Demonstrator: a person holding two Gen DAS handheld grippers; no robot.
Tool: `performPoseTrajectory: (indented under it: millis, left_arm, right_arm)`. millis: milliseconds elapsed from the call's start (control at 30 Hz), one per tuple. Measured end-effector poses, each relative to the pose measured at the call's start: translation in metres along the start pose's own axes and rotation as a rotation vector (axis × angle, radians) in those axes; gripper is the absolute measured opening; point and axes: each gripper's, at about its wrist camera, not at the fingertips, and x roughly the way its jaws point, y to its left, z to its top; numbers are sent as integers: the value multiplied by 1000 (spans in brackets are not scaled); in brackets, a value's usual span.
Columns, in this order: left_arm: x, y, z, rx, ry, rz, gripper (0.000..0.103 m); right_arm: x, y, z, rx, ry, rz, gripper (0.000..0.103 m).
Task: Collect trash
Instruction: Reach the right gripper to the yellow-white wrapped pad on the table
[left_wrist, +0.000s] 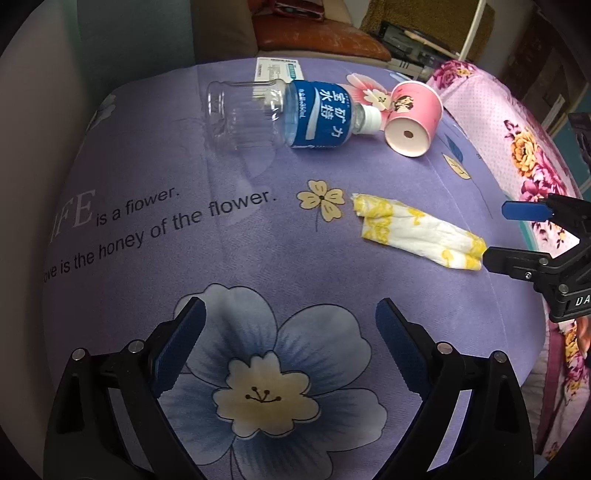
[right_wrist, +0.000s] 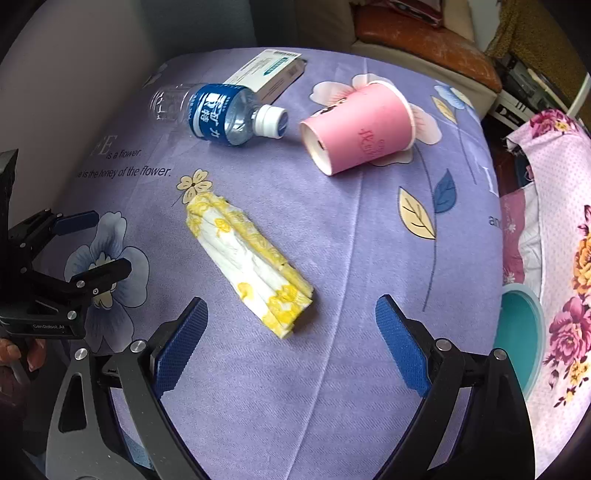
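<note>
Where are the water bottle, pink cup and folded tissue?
water bottle (left_wrist: 317, 114), left wrist view, on its blue label
pink cup (right_wrist: 364, 129), right wrist view, on its side wall
folded tissue (right_wrist: 247, 254), right wrist view, on its middle

We are holding the right gripper (right_wrist: 291, 343) wide open over the purple cloth (right_wrist: 351, 369) | folded tissue (right_wrist: 251, 258) lying at 11 o'clock | bottle (right_wrist: 221, 112), pink cup (right_wrist: 360, 127) lying at 12 | teal bin (right_wrist: 521, 332) sitting at 3.

left wrist: steeply down, near | right wrist: same | shared: purple cloth (left_wrist: 258, 258), tissue (right_wrist: 251, 258)
</note>
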Motion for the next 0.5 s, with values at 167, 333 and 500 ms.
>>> performPoseTrajectory:
  millis: [167, 333, 500]
  left_arm:
    - [2, 28, -1, 0, -5, 16, 93]
    - [7, 45, 0, 11, -1, -13, 93]
    - [9, 54, 4, 29, -1, -25, 93]
  right_arm:
    - [27, 23, 20, -52, 48, 14, 88]
    - [47, 41, 26, -116, 87, -30, 88]
    - [55, 54, 19, -158, 93, -54, 61]
